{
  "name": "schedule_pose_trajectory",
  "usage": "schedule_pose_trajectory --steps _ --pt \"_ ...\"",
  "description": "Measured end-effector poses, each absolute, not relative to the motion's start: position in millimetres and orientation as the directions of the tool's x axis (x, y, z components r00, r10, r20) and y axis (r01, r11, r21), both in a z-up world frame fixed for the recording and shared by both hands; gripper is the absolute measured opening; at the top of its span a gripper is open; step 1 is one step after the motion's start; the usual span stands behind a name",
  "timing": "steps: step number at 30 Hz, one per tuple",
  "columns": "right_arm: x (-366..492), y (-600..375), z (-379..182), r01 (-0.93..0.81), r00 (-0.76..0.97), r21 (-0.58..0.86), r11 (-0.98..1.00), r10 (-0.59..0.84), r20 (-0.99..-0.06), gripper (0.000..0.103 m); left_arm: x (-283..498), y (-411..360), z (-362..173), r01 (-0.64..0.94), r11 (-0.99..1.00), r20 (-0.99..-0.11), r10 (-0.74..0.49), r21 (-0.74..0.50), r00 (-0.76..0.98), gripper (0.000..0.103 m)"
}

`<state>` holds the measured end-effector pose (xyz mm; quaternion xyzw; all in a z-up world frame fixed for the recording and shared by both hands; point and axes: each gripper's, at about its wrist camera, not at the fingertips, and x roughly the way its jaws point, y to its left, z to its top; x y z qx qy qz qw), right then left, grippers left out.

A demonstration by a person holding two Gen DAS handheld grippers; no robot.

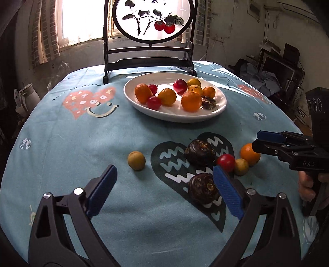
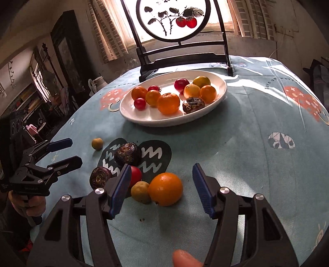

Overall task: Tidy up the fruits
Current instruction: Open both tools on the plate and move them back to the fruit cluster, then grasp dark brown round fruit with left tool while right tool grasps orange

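A white oval plate (image 1: 218, 111) (image 2: 127, 115) at the back holds several oranges, red and yellow fruits and one dark fruit. Loose on the blue cloth lie two dark brown fruits (image 1: 200, 153) (image 1: 202, 190), a red fruit (image 1: 226, 162), a small yellow fruit (image 1: 241, 166), an orange (image 1: 249, 154) (image 2: 165, 189) and a lone yellow-green fruit (image 1: 136, 160) (image 2: 97, 143). My left gripper (image 1: 164, 189) is open and empty, its right pad beside the near dark fruit. My right gripper (image 2: 162, 189) is open around the orange and yellow fruit (image 2: 140, 192), not closed on them.
A dark wooden stand with a round painted screen (image 1: 152, 18) stands behind the plate. The table drops off at its rounded edges; furniture and clutter surround it. The right gripper shows in the left wrist view (image 1: 257, 140), the left gripper in the right wrist view (image 2: 76, 152).
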<state>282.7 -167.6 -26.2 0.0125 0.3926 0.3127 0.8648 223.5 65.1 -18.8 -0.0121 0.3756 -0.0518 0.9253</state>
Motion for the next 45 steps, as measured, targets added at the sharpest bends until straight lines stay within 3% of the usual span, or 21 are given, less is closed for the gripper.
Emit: schedule_pose_trajectory --steps 8,14,21,27,45 --pt "286 -165 -38 -0.522 0.43 0.296 0.8 0.546 -0.719 0.053 223 57 -21 0.121 0.992 -0.699 -0.106 -0.029 0.707 0.096" --pt "291 -167 -47 -0.5 0.396 0.322 0.804 0.543 -0.74 0.042 221 54 -21 0.137 0.99 -0.697 -0.118 -0.029 0.707 0.096" --pt "290 -177 -35 -0.485 0.433 0.351 0.801 0.569 -0.699 0.039 219 42 -25 0.205 0.978 -0.705 -0.161 -0.022 0.691 0.095" --pt "286 -182 -26 -0.482 0.456 0.36 0.798 0.58 -0.675 0.039 216 18 -36 0.311 0.95 -0.726 -0.193 0.03 0.66 0.069" --pt "284 -181 -23 -0.489 0.456 0.362 0.794 0.587 -0.67 0.039 233 9 -57 0.331 0.943 -0.784 -0.186 0.026 0.593 0.054"
